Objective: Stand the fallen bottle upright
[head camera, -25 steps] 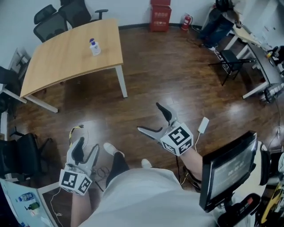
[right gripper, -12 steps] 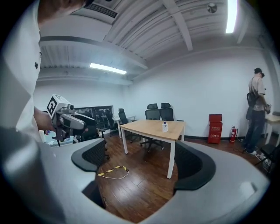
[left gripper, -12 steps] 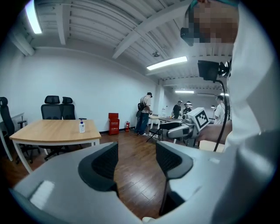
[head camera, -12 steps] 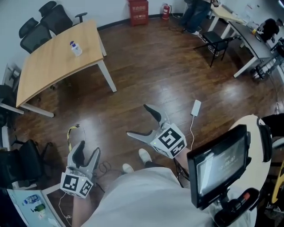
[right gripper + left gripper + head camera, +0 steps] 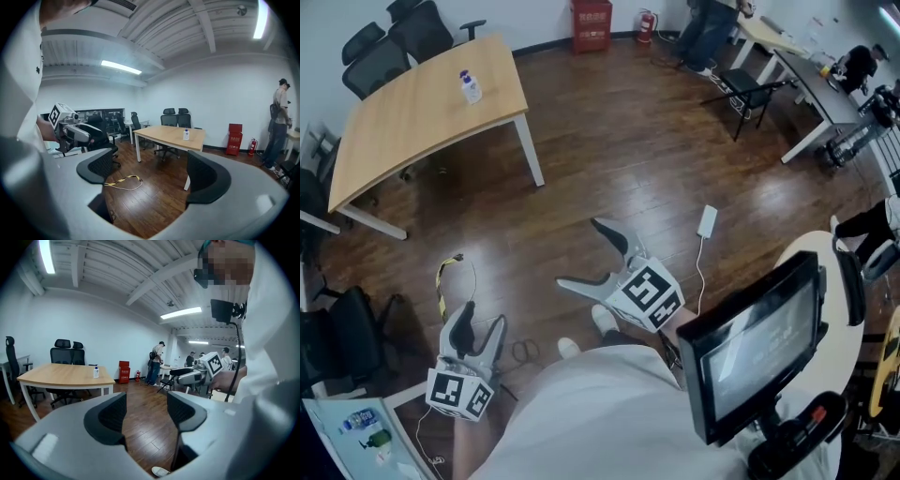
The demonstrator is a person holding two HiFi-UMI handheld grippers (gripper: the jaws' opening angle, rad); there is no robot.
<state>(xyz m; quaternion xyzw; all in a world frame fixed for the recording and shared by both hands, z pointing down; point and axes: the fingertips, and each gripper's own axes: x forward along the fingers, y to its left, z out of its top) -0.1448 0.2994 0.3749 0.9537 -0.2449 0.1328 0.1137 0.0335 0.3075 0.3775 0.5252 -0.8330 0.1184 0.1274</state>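
The bottle [image 5: 470,87] stands upright near the far edge of the wooden worktop [image 5: 412,127], well apart from both tongs. Black office chairs [image 5: 389,42] sit behind that worktop, and a red cabinet [image 5: 591,14] stands against the wall further along.

The left tongs [image 5: 480,323] are held low over the dark wood floor [image 5: 609,141]. They are released, with the jaws apart and only floor showing between them. The right tongs [image 5: 581,253] are also released, with the jaws spread wide and nothing between them. They point across the floor toward the worktop.

A yellow-and-black cord [image 5: 445,277] lies on the floor just ahead of the left tongs. A white charger [image 5: 707,221] lies beside the right tongs. A dark screen [image 5: 750,352] sits at the person's right.
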